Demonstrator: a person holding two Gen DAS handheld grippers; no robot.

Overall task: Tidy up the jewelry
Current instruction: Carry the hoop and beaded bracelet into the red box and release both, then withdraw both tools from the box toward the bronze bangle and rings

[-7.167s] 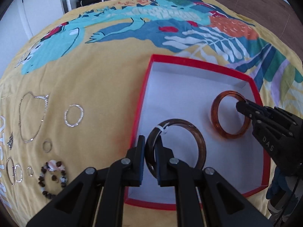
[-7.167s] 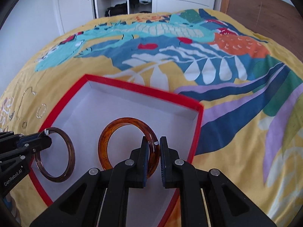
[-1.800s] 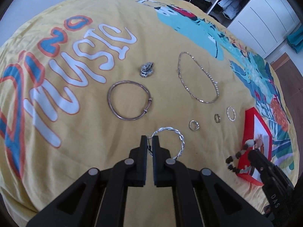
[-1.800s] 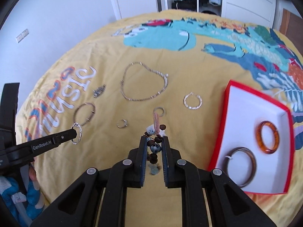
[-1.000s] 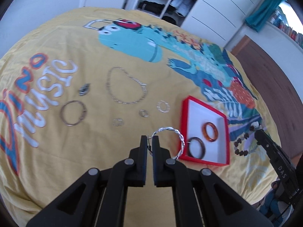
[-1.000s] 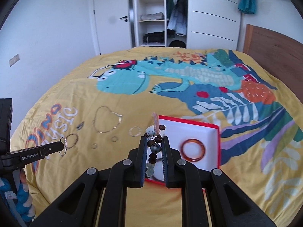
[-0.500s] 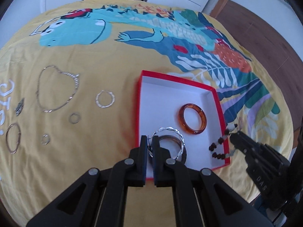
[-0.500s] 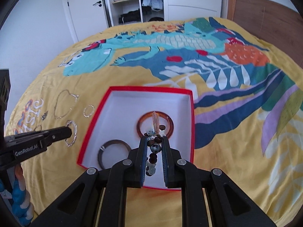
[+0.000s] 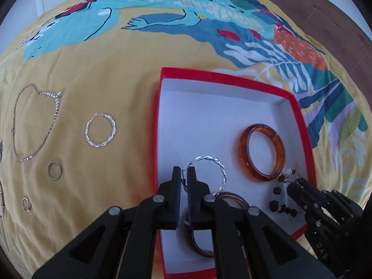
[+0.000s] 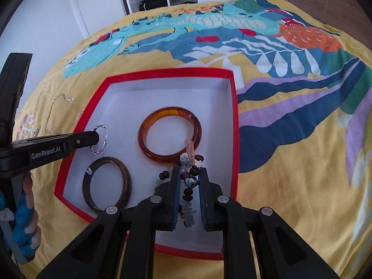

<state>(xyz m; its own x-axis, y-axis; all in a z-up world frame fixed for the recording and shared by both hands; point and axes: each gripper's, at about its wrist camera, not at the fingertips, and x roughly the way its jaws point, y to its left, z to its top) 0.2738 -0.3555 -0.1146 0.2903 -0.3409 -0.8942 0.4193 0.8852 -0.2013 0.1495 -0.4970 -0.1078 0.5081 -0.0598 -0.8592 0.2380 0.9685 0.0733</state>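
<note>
Jewelry lies partly in and partly beside a red box [image 9: 302,125] with a white inside, which rests on a yellow bedspread [image 9: 104,69] printed with a teal dinosaur. The left gripper [image 9: 183,174] pinches a twisted silver hoop [image 9: 217,166] between nearly closed jaws, above the box's near left part; the right wrist view shows the hoop hanging over the box's left rim. The right gripper [image 10: 188,183] clamps a beaded bracelet [image 10: 189,181] of brown and pale beads with a small pinkish tassel, its jaws narrow around the strand, above the box's near side. Whether the loose beads touch the box floor cannot be told.

Inside the box, an amber bangle [image 10: 169,134] lies flat toward the middle and right. A dark brown bangle [image 10: 107,183] lies flat in the near left corner, close beside the amber one but apart from it.

Left of the box, on the bedspread, lie a second twisted silver hoop [image 9: 100,133], nearest the box's left wall, and farther left a silver chain necklace [image 9: 34,123] in a loop. Nearer the camera than the hoop sit a plain ring [image 9: 55,170] and a smaller ring [image 9: 27,204]. Part of a bracelet [image 9: 1,207] shows at the picture's left edge.
</note>
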